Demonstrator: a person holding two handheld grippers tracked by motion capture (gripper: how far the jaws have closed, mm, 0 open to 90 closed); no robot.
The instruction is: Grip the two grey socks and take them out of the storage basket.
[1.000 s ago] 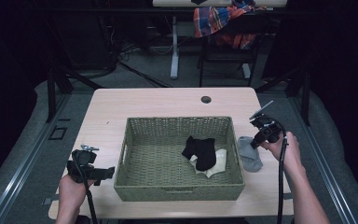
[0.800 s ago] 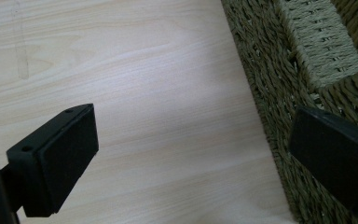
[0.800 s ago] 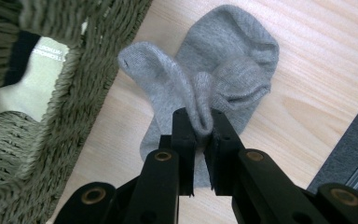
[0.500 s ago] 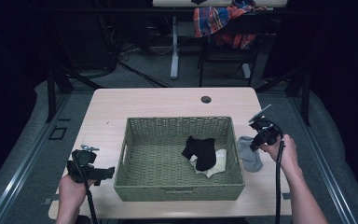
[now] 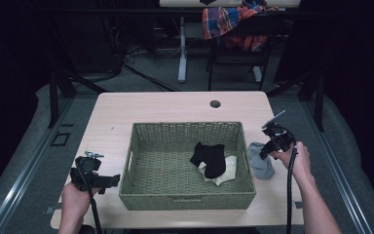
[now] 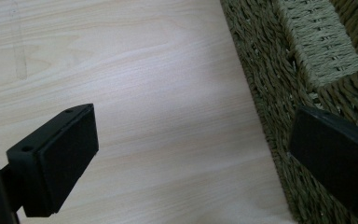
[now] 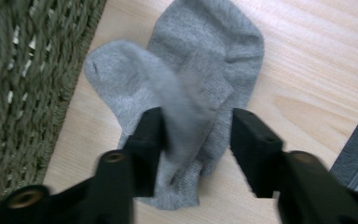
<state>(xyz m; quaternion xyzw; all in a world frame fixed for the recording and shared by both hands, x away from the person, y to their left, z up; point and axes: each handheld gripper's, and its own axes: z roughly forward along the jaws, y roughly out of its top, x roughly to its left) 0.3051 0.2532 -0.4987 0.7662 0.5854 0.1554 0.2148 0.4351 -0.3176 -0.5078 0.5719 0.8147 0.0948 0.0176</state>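
Note:
A grey sock (image 5: pixel 262 165) (image 7: pixel 205 70) lies on the wooden table (image 5: pixel 165 107) just right of a woven green basket (image 5: pixel 185 126) (image 7: pixel 18 70). My right gripper (image 5: pixel 267 150) (image 7: pixel 196 121) is down on the sock, open, with a raised fold of the fabric between its jaws, against the left one. Inside the basket a black sock (image 5: pixel 209 157) lies on a white cloth (image 5: pixel 228 168). At the basket's left wall (image 6: pixel 270 56), my left gripper (image 5: pixel 111 181) (image 6: pixel 193 123) is held low over bare table, open with nothing in it.
A round cable hole (image 5: pixel 215 104) sits near the table's far edge. Beyond the table stands a chair with a plaid cloth (image 5: pixel 233 22) over it. The table's right edge runs close to the grey sock.
My right gripper has come slightly down and nearer onto the grey sock. The left gripper has stayed in place.

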